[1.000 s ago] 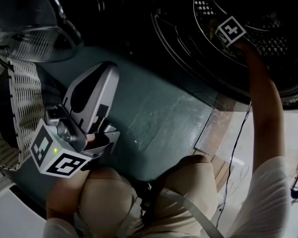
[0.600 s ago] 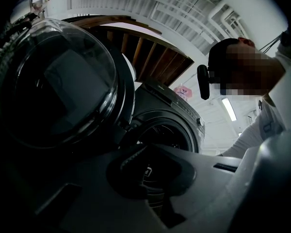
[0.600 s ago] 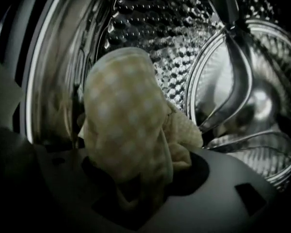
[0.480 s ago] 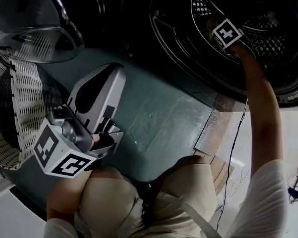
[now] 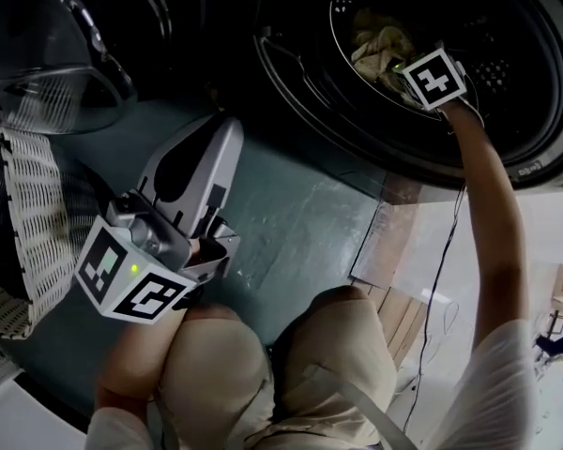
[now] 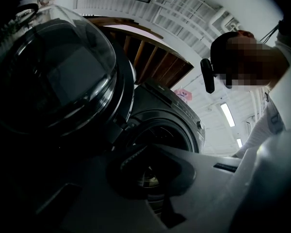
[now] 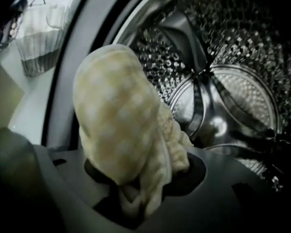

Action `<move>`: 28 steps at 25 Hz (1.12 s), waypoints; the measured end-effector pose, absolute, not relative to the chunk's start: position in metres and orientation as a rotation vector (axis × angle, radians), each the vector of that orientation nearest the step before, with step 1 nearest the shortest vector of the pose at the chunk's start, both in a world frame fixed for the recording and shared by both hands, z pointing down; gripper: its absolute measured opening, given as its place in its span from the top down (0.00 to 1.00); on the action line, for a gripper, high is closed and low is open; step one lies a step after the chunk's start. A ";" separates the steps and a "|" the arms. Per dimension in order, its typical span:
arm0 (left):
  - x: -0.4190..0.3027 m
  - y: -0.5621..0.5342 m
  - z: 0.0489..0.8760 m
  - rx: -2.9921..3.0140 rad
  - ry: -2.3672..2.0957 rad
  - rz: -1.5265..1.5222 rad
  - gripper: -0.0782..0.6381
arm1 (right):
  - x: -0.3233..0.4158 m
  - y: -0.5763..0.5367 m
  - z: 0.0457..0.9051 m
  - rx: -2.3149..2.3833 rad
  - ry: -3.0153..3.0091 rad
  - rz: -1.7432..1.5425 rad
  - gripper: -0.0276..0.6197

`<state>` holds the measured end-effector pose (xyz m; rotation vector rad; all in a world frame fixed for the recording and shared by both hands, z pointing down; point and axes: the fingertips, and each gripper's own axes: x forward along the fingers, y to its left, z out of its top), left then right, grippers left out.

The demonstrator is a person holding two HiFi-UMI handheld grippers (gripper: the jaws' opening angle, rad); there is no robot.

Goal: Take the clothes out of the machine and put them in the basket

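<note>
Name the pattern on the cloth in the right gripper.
Cloth: pale yellow-and-white check, clearest in the right gripper view.

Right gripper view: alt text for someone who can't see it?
The right tool, its jaws just closed, grips a bunched yellow checked cloth inside the washer's perforated steel drum. A white basket shows outside, upper left.

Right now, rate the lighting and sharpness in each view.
Head view: dim overall, drum mostly in shadow. Left gripper view: door dark against glaring ceiling lights, fisheye-curved. Right gripper view: cloth close and soft, drum holes glinting.
</note>
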<state>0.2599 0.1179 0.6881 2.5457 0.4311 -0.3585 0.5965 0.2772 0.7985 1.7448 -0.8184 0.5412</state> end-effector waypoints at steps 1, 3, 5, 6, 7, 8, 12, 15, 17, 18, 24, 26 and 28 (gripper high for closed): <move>0.263 0.118 0.687 2.544 0.425 -0.359 0.87 | 0.591 0.278 0.797 1.751 -0.822 0.542 0.58; 0.268 0.118 0.681 2.558 0.414 -0.352 0.87 | 0.581 0.274 0.791 1.745 -0.838 0.513 0.58; 0.269 0.119 0.670 2.592 0.400 -0.331 0.87 | 0.570 0.267 0.781 1.745 -0.874 0.467 0.58; 0.266 0.120 0.663 2.607 0.387 -0.314 0.87 | 0.562 0.267 0.778 1.750 -0.895 0.453 0.58; 0.262 0.121 0.656 2.614 0.370 -0.295 0.87 | 0.554 0.268 0.776 1.754 -0.910 0.446 0.58; 0.257 0.121 0.647 2.614 0.350 -0.275 0.87 | 0.544 0.270 0.773 1.755 -0.917 0.442 0.58; 0.236 0.117 0.609 2.604 0.282 -0.208 0.87 | 0.518 0.278 0.750 1.739 -0.889 0.435 0.58; 0.219 0.108 0.582 2.587 0.219 -0.178 0.87 | 0.496 0.274 0.724 1.739 -0.921 0.430 0.58; 0.206 0.103 0.562 2.576 0.163 -0.167 0.87 | 0.477 0.272 0.707 1.725 -0.955 0.443 0.58; 0.200 0.101 0.551 2.577 0.138 -0.165 0.87 | 0.467 0.270 0.698 1.720 -0.972 0.450 0.58; 0.163 0.096 0.488 2.596 0.060 -0.132 0.87 | 0.412 0.269 0.648 1.750 -1.034 0.510 0.58; 0.150 0.092 0.467 2.607 0.036 -0.116 0.87 | 0.395 0.267 0.633 1.733 -1.049 0.516 0.58; 0.136 0.084 0.448 2.611 -0.004 -0.101 0.87 | 0.380 0.261 0.620 1.728 -1.068 0.527 0.58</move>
